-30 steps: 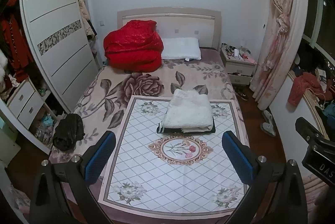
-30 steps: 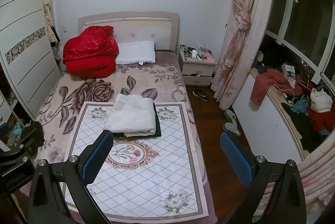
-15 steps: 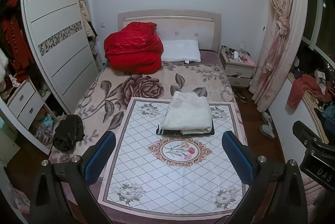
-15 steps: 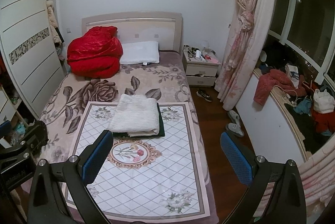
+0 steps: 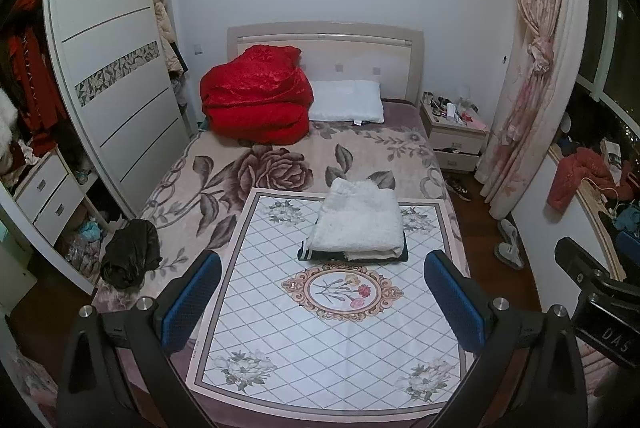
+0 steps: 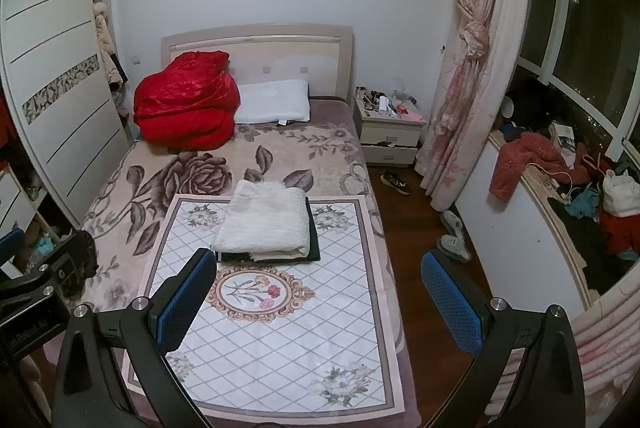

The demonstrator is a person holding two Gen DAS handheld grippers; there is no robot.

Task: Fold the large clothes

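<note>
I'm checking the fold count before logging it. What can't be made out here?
- Dark garment under the white one, both views: mostly covered, its type unclear.
- Number of layers: stack edges too small.
- Black bundle: crumpled in the left view; the left hand-held gripper hides most of it in the right view.

Left hand-held gripper [image 5: 322,298] hovers high, jaws spread wide, blue pads [image 5: 191,302] gripping nothing. Right hand-held gripper [image 6: 320,298] hangs level beside it, just as wide, empty too, its body peeking in at the left view's right edge.

Folded white garment [image 5: 358,224] — on patterned mat [image 5: 332,332]
</note>
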